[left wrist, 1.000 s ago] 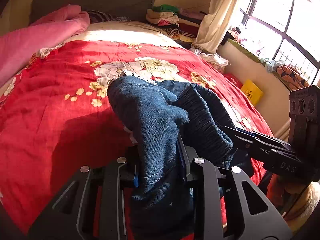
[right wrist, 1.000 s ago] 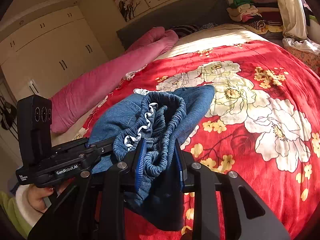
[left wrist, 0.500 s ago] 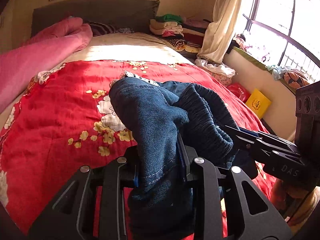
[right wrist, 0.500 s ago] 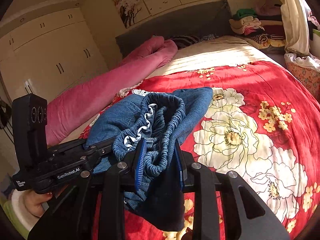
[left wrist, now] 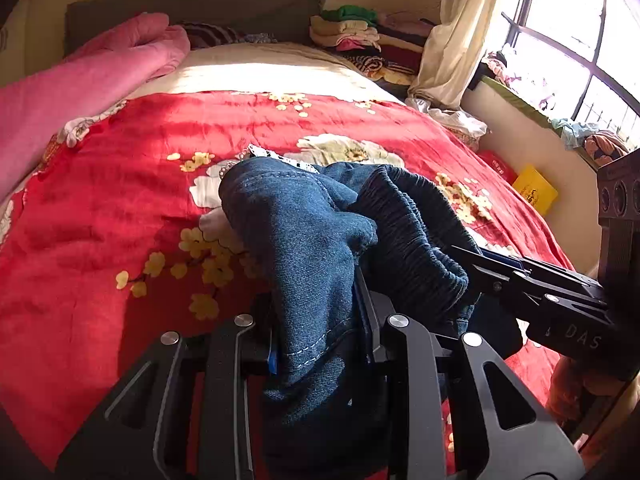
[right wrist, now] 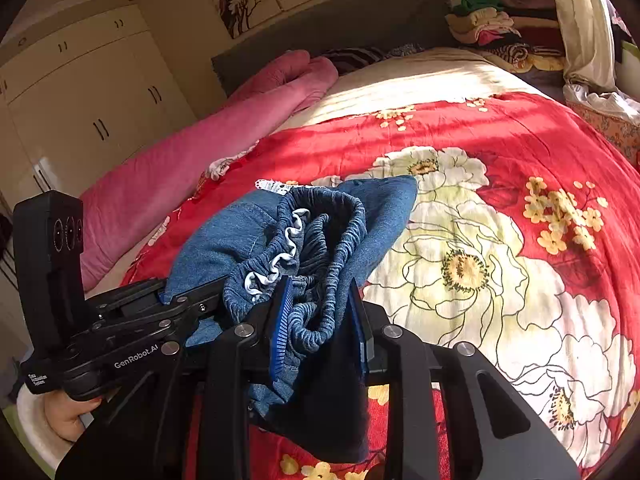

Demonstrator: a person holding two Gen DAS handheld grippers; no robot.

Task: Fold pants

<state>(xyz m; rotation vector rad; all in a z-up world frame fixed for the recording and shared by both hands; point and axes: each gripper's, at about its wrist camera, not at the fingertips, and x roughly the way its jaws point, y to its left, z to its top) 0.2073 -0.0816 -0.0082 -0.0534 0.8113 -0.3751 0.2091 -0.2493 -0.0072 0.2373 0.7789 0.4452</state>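
The pants [left wrist: 304, 240] are dark blue denim, bunched into a thick wad that I hold up over the bed [left wrist: 100, 208]. The waistband [right wrist: 340, 248] is gathered elastic, ruffled into tight ridges, with a strip of white trim [right wrist: 276, 260] curling along its inner edge. A pale stitched seam runs down the fabric where it hangs below my left gripper [left wrist: 320, 312]. A bit of white lace [right wrist: 276, 187] peeks out at the far edge of the bundle.

My left gripper is pinching a fold of the denim, its fingers pressed against the cloth on both sides. My right gripper [right wrist: 320, 312] is pinching the elastic waistband in the same way, blue ribbed pads [right wrist: 280, 320] biting into the gathers. The two grippers sit close together, each visible in the other's view.

On the left gripper's body I read "GenRobot.AI" in white, with a small label beneath it too tiny to make out. On the right gripper I read "DAS".

I count one pair of pants and two grippers. Beneath them lies one red bedspread [right wrist: 520, 140] with large white flowers and small yellow blossoms, one long pink quilt [left wrist: 80, 80] rolled along the left side, and one pile of folded clothes [left wrist: 356, 36] stacked near the headboard. A yellow box [left wrist: 534, 194] sits on the floor below the window [left wrist: 568, 52].
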